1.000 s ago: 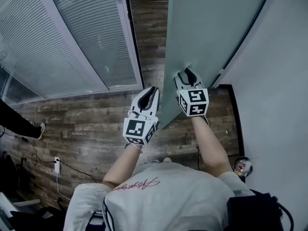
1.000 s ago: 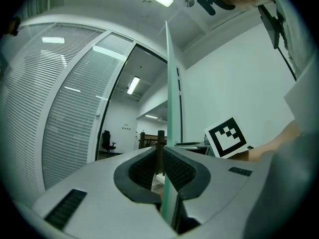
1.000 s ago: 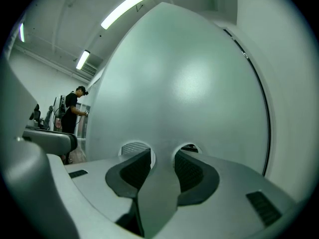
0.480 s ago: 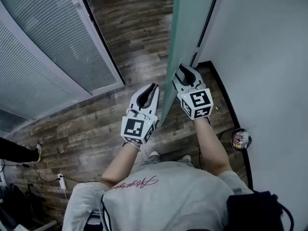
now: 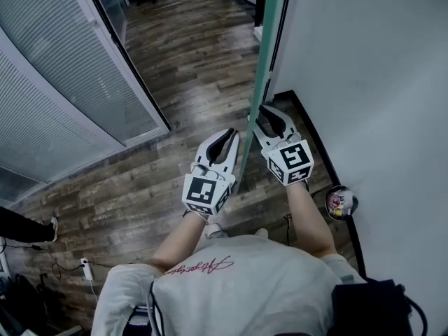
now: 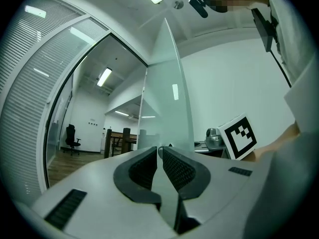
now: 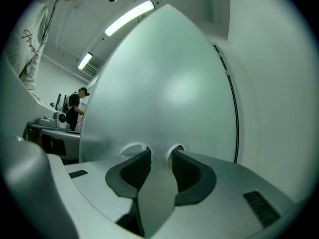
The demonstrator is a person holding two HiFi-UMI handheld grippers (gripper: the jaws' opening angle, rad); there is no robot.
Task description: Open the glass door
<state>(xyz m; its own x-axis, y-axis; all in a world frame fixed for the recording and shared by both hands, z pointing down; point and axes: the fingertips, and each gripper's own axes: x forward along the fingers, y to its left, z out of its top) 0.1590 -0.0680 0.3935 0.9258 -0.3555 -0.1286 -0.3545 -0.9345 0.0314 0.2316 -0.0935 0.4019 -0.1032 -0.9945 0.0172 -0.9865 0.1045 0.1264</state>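
Glass door (image 5: 263, 68) ajar — right gripper (image 5: 268, 112), jaws closing on nothing, seemingly pushes its face; left gripper (image 5: 227, 136) beside its edge, narrow, empty

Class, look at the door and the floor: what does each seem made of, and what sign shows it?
The door looks like frosted glass: pale green, with a matt, cloudy face and a green-tinted edge. The floor is wood-look planks, brown and grained, with staggered joints; whether it is real wood or laminate cannot be told.
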